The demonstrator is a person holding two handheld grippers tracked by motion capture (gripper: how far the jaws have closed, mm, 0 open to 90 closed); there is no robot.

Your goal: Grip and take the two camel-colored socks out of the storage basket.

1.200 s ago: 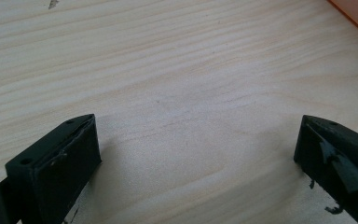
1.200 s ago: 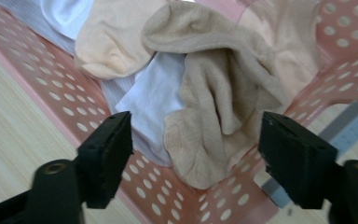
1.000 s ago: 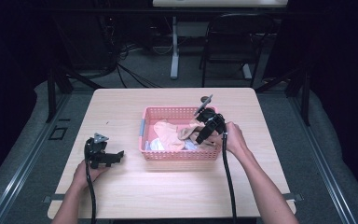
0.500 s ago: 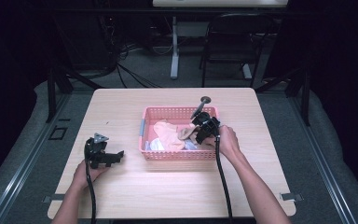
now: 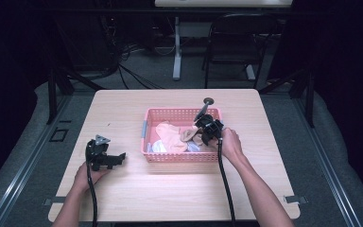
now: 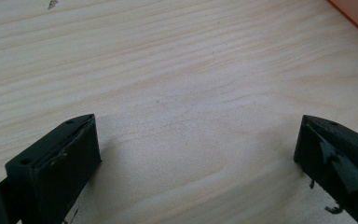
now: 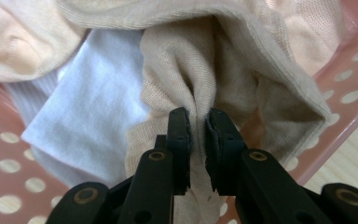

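A pink perforated basket (image 5: 147, 142) sits mid-table and holds several cloths. In the right gripper view my right gripper (image 7: 198, 126) is shut on a fold of a beige knitted cloth (image 7: 177, 74), which lies over a white cloth (image 7: 93, 116) inside the basket (image 7: 349, 98). In the high view that right gripper (image 5: 204, 133) reaches into the basket's right side, beside a peach cloth (image 5: 170, 135). My left gripper (image 5: 118, 158) rests on the bare table at the left, apart from the basket. Its jaws stand wide open over wood (image 6: 191, 116) with nothing between them.
The wooden table (image 5: 123, 109) has free room at the left and front. A small dark round fitting (image 5: 209, 100) sits in the tabletop behind the basket. Cables trail from both grippers toward the near edge. A chair (image 5: 231, 47) and a desk leg stand beyond.
My right gripper has moved left and down into the basket and now pinches the beige cloth. The left gripper has stayed in place.
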